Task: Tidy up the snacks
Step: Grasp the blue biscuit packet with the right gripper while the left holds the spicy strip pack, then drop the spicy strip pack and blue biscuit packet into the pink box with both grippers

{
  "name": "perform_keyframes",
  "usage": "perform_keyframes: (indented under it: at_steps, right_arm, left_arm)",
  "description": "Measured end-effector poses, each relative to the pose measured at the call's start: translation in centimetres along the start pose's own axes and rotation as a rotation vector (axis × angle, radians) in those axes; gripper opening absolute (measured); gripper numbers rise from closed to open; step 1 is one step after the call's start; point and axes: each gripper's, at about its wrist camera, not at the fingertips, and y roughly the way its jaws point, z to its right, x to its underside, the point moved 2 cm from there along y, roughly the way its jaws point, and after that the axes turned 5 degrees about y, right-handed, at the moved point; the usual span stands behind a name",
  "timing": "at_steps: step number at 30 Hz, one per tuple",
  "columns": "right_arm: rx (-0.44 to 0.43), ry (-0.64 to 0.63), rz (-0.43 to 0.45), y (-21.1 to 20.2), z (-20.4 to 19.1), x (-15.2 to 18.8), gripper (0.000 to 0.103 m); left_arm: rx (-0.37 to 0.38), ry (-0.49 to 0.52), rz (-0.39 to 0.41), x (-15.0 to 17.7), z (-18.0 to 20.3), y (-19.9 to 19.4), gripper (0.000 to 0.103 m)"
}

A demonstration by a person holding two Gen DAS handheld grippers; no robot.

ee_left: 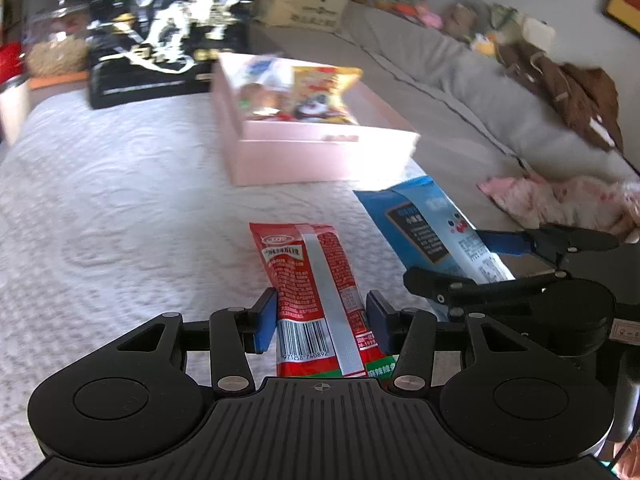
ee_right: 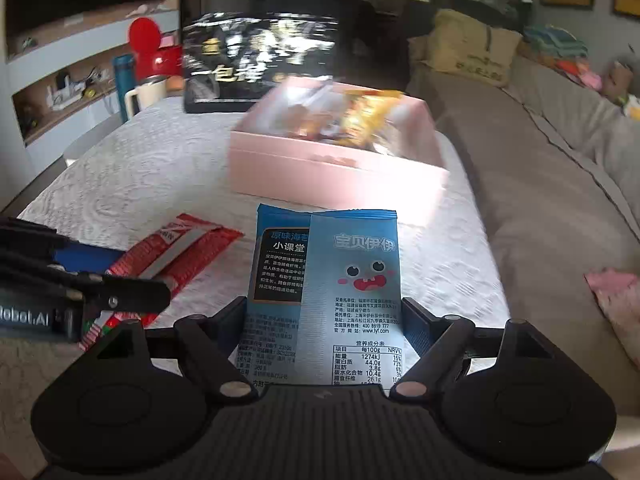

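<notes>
Left gripper [ee_left: 320,318] clamps a red packet [ee_left: 316,280], barcode visible; right gripper [ee_right: 324,320] clamps a blue packet [ee_right: 326,280] printed "www.lyf.com" before a pink box [ee_right: 336,172].

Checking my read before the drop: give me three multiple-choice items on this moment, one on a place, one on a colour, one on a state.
1. Where is the pink box?
A. On the white tablecloth, ahead of both grippers
B. On the sofa
C. On the wall shelf

2. What colour is the packet in the left gripper?
A. Green
B. Red
C. Yellow

3. What state is the pink box in?
A. Lidded
B. Open and bare
C. Open, with snacks inside

Answers:
1. A: the box sits on the white tablecloth, beyond both held packets.
2. B: the red packet stands between the left gripper's blue pads.
3. C: a yellow bag and other packets show above its rim.
</notes>
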Motion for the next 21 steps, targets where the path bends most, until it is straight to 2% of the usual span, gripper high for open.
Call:
perform_keyframes:
  at_steps: [5, 8, 12, 15, 19, 21]
  right_arm:
    - [-0.011, 0.040, 0.026, -0.4, 2.5, 0.2, 0.081]
    - [-0.014, 0.067, 0.065, -0.8, 3.5, -0.9, 0.081]
    - [-0.001, 0.063, 0.182, -1.9, 3.9, -4.7, 0.081]
    - [0.015, 0.058, 0.242, -1.7, 3.9, -8.0, 0.081]
    - [0.009, 0.079, 0.268, 0.1, 4.2, -12.4, 0.081]
    - [-0.008, 0.107, 0.259, 1.4, 4.9, -14.0, 0.081]
  left_arm:
    - [-0.004, 0.022, 0.001, -1.1, 1.5, 0.7, 0.053]
    - [0.008, 0.004, 0.039, -3.1, 1.4, 0.4, 0.053]
    - [-0.031, 0.018, 0.154, -8.0, 0.7, -0.1, 0.053]
    - [-0.029, -0.018, 0.204, -11.7, -1.1, 1.1, 0.053]
    - [0.015, -0.073, 0.225, -15.0, -3.9, 4.8, 0.054]
    - [0.031, -0.085, 0.190, -16.3, -5.1, 7.4, 0.055]
